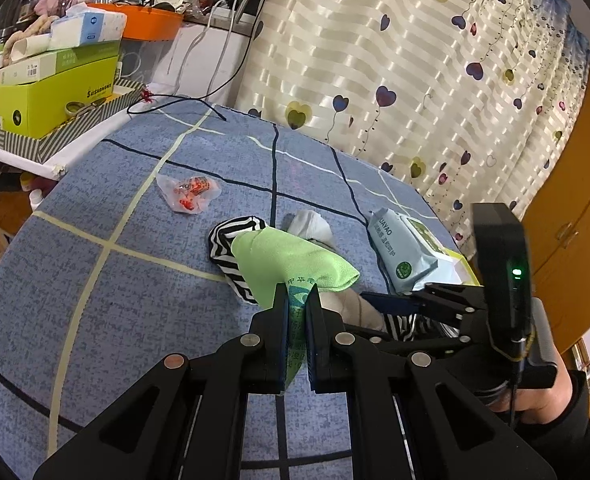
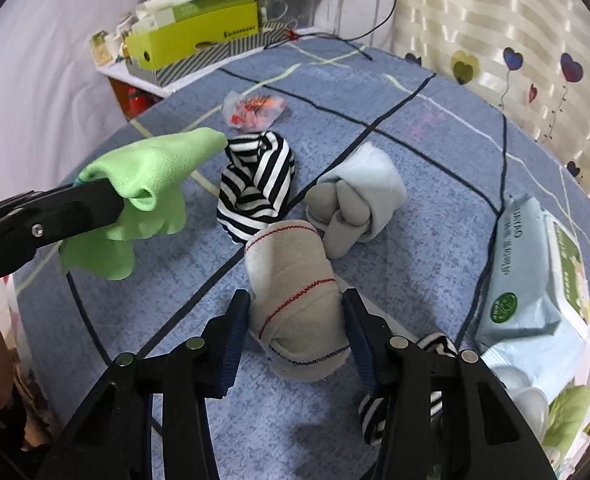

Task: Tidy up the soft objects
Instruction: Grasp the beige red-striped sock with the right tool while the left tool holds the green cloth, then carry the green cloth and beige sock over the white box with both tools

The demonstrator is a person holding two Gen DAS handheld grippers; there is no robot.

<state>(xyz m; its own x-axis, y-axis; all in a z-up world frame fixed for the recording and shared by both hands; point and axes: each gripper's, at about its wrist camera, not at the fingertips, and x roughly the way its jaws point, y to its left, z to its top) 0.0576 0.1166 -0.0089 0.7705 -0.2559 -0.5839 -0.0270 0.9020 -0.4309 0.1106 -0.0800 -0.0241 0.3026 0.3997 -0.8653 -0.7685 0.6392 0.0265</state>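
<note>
The left gripper is clamping the green cloth above the blue checked bedspread, while the right gripper is straddling the beige sock roll, jaws apart, pads just beside it, beside the striped roll

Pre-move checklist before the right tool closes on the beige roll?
1. Left tool clamped on the green cloth: ok, the cloth hangs from it above the bedspread.
2. Beige roll between the right tool's fingers: ok, roughly centred.
3. Right tool pads pressing on the roll: cannot tell; the roll nearly fills the gap.
4. Striped sock and grey bundle outside the right tool's fingers: ok, both lie beyond the fingertips.
5. Striped fabric under the right tool's finger: not ok, it may snag.
6. Wipes pack out of the way: ok, it lies off to the side.
</note>
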